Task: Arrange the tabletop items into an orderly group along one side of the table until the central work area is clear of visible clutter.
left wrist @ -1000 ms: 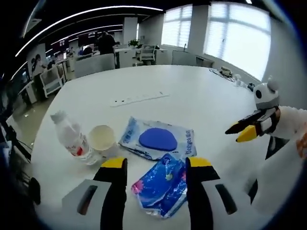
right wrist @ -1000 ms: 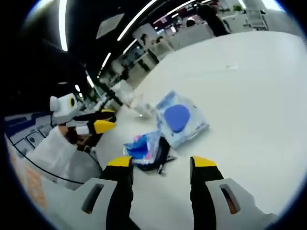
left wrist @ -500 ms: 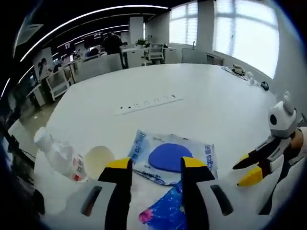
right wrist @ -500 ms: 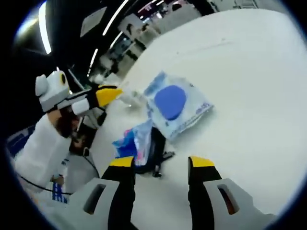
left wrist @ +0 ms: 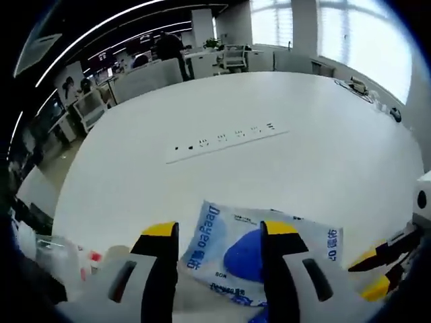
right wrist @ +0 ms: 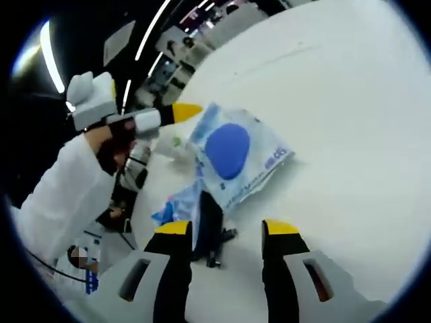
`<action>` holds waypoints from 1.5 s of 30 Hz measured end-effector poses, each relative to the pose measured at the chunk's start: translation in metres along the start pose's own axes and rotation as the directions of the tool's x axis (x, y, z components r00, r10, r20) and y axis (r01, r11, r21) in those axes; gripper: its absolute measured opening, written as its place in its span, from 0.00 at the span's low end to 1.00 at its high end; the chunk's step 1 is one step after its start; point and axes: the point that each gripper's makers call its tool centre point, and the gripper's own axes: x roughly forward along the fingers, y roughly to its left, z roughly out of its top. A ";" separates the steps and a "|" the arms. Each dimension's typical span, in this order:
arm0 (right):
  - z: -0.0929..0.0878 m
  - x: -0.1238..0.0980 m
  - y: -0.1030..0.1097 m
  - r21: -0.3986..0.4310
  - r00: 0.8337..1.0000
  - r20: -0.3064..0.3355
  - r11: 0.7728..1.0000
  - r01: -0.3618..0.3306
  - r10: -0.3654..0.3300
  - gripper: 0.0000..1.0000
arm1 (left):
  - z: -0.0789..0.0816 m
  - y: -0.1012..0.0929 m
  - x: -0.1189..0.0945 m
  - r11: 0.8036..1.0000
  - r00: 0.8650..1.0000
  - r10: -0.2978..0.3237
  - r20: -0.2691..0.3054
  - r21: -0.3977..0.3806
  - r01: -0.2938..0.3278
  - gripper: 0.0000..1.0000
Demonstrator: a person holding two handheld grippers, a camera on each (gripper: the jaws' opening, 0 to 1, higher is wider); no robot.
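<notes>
A white-and-blue wet-wipe pack (left wrist: 229, 235) with a blue oval lid lies flat on the white table (left wrist: 269, 175), showing between the open jaws of my left gripper (left wrist: 220, 232). In the right gripper view the same wet-wipe pack (right wrist: 232, 151) lies ahead, with the left gripper (right wrist: 178, 113) hovering at its far left edge. A crumpled blue-and-pink packet (right wrist: 176, 205) with a black object (right wrist: 212, 232) beside it sits just before my right gripper (right wrist: 227, 229), which is open and holds nothing. A clear bottle (left wrist: 57, 256) lies blurred at the lower left.
A long white power strip (left wrist: 225, 138) lies across the table beyond the pack. My right gripper (left wrist: 377, 272) enters the left gripper view from the lower right. A white sleeve (right wrist: 60, 195) holds the left gripper. Desks and chairs stand past the table's far edge.
My left gripper has gone forward past the blue-and-pink packet and now stands over the wet-wipe pack. The right gripper has edged closer to the packet. Both stay open.
</notes>
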 end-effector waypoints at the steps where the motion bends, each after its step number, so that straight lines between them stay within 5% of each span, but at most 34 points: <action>1: 0.004 -0.001 -0.001 0.013 1.000 0.014 1.000 -0.001 0.001 0.40 | 0.000 0.001 0.004 1.000 1.000 0.004 -0.008 0.004 -0.004 0.45; 4: 0.008 0.005 -0.006 0.026 1.000 0.009 1.000 -0.006 0.005 0.40 | -0.006 0.001 0.017 1.000 0.999 -0.005 -0.047 0.021 0.006 0.32; 11: 0.011 0.017 -0.008 0.094 1.000 0.007 0.996 -0.010 0.010 0.40 | -0.023 0.005 0.039 0.993 0.991 -0.017 -0.135 -0.114 0.001 0.31; 14: 0.011 0.020 -0.012 0.095 1.000 0.012 0.995 -0.002 0.001 0.31 | -0.028 0.003 0.041 0.996 0.989 -0.018 -0.145 -0.093 0.005 0.30; 17: 0.014 0.023 -0.017 0.099 1.000 0.024 0.995 0.003 -0.005 0.22 | -0.028 0.011 0.037 0.994 0.989 0.011 -0.151 -0.106 -0.028 0.09; 23: 0.024 0.022 -0.031 0.128 0.997 0.054 0.991 0.047 -0.054 0.06 | -0.031 0.002 0.032 0.995 0.985 -0.020 -0.169 -0.104 0.003 0.00; 31: 0.056 -0.013 -0.038 0.244 0.978 0.199 0.970 0.006 -0.057 0.00 | -0.029 -0.004 0.008 0.980 0.991 -0.063 -0.122 -0.197 0.038 0.00; 37: 0.074 -0.038 -0.042 0.232 0.964 0.259 0.973 -0.004 -0.058 0.00 | -0.020 -0.010 -0.028 0.967 0.994 -0.091 -0.058 -0.246 0.074 0.00; 41: 0.070 -0.034 -0.051 0.208 0.966 0.243 0.977 0.035 -0.086 0.00 | -0.027 -0.019 -0.031 0.978 0.995 -0.099 -0.025 -0.186 0.093 0.00; 45: 0.065 -0.024 -0.068 0.225 0.970 0.212 0.972 0.072 -0.121 0.00 | -0.038 -0.021 -0.019 0.965 0.992 -0.127 -0.022 -0.236 0.118 0.00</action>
